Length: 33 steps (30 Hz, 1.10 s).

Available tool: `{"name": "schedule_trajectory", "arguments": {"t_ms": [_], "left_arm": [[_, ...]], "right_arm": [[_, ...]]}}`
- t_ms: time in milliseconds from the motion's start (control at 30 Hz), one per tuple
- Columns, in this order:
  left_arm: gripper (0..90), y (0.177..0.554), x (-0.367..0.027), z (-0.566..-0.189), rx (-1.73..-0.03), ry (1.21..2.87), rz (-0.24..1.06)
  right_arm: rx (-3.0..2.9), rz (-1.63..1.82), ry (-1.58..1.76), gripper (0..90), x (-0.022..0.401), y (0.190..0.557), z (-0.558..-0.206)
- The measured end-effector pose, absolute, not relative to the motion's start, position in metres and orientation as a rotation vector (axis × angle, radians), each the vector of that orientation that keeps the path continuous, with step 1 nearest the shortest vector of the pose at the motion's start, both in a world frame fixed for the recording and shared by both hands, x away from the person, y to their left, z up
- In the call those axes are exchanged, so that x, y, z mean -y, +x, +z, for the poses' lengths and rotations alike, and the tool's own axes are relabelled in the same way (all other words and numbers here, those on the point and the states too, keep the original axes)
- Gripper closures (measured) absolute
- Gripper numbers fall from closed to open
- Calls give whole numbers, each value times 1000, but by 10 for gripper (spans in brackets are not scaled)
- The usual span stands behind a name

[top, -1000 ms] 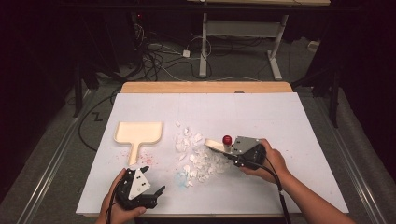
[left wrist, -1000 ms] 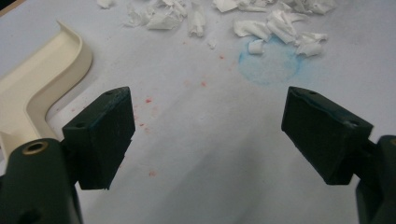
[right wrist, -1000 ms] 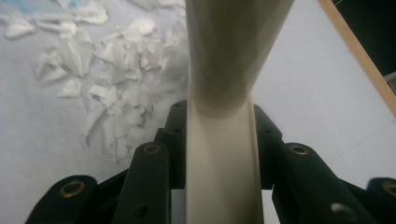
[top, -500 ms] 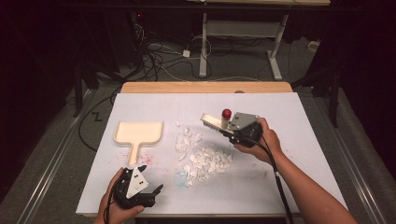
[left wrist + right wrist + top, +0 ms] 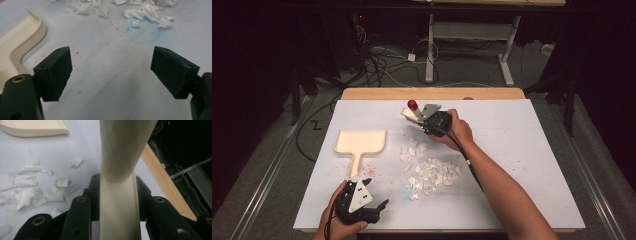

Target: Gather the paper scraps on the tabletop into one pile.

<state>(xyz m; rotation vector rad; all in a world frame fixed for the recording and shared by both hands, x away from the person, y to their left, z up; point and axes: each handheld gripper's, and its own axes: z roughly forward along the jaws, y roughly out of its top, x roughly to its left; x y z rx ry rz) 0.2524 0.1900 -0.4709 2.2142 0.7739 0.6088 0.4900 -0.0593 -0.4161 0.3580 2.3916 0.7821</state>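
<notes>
A cream dustpan (image 5: 360,142) lies flat on the white table sheet (image 5: 522,150), left of centre; its edge (image 5: 22,42) also appears in the left gripper view. Torn white paper scraps (image 5: 432,170) are heaped in the middle. My right gripper (image 5: 414,116) hovers near the table's far edge, beyond the scraps, shut on a cream tool handle (image 5: 117,202) that stands up between its jaws; a red knob (image 5: 412,104) shows at its far end. My left gripper (image 5: 379,205) rests open near the front edge, with nothing between its pads (image 5: 56,72).
A blue smudge (image 5: 143,32) and red specks mark the sheet near the scraps. A wooden table edge (image 5: 432,93) runs along the far side. Cables and desk legs lie on the dark floor beyond.
My right gripper has carried the cream tool from beside the scraps away toward the far edge and a little left. The left gripper has stayed where it was.
</notes>
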Motion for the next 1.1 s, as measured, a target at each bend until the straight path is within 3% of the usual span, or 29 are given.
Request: {"name": "schedule_trajectory", "arguments": {"t_ms": [300, 1100], "left_arm": [[165, 253, -190, -472, -754, 2227, 606], [167, 254, -180, -477, -739, 2298, 564]], "right_arm": [[-2501, 737, 183, 677, 29, 483, -436], [-2659, 998, -323, 678, 118, 390, -428]]}}
